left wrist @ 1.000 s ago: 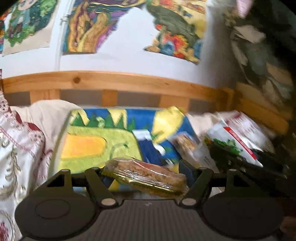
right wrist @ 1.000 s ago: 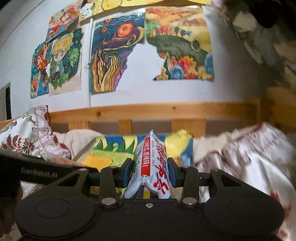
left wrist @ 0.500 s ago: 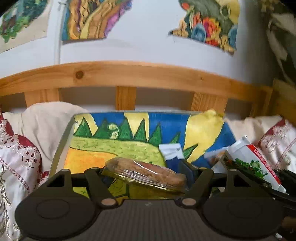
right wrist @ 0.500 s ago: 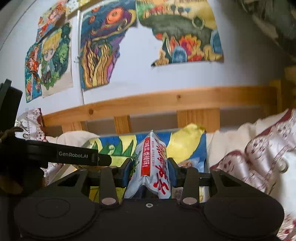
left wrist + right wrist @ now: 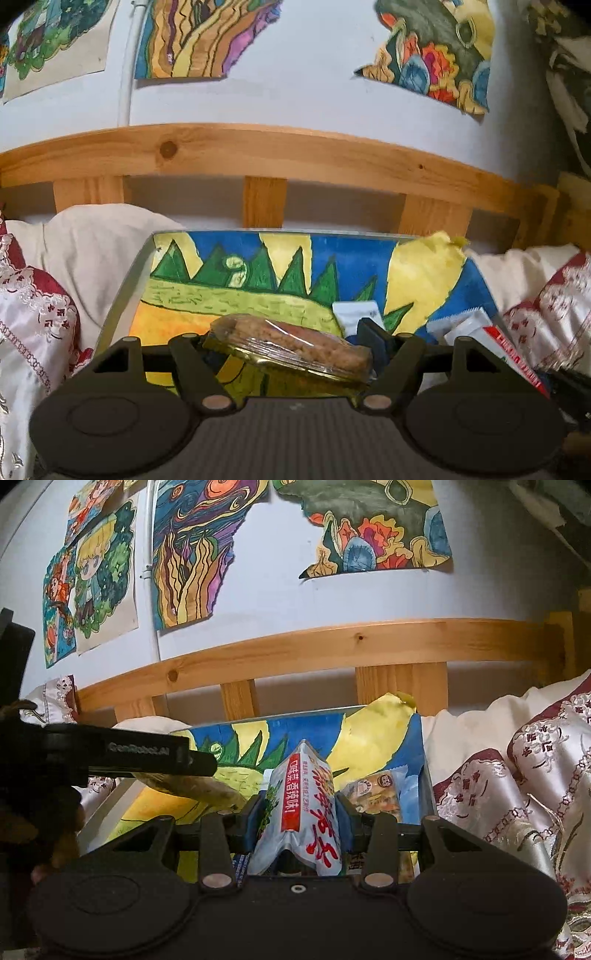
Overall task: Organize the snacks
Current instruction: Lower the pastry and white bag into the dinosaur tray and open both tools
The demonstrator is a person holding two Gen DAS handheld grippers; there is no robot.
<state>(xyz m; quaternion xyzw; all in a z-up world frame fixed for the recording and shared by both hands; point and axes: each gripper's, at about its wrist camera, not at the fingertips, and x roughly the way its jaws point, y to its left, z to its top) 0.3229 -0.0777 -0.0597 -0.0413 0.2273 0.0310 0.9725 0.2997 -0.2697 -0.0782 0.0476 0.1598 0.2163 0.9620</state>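
My left gripper (image 5: 291,349) has its fingers clamped on a clear-wrapped cereal bar (image 5: 291,345), which lies tilted across the gap, its right end lower. My right gripper (image 5: 300,814) is squeezed tight on a silver snack pouch (image 5: 301,812) with red lettering, standing upright between the blue pads.

I take the painted board (image 5: 258,284) as my landmark; both held snacks hang over its near edge. On the board's right part lie a small white packet (image 5: 354,314) and, just right of it, a white wrapper (image 5: 461,325); from the right wrist I also see an orange-printed snack bag (image 5: 376,792) just beside the pouch. These crowd the board's right corner. The left half of the board shows bare paint.

Left of the board sits a cream pillow (image 5: 92,240) and a red-and-white embroidered cover (image 5: 33,325); right of it, more of the same fabric. Behind the board runs a wooden bed rail (image 5: 266,151), with drawings (image 5: 192,554) on the wall above.
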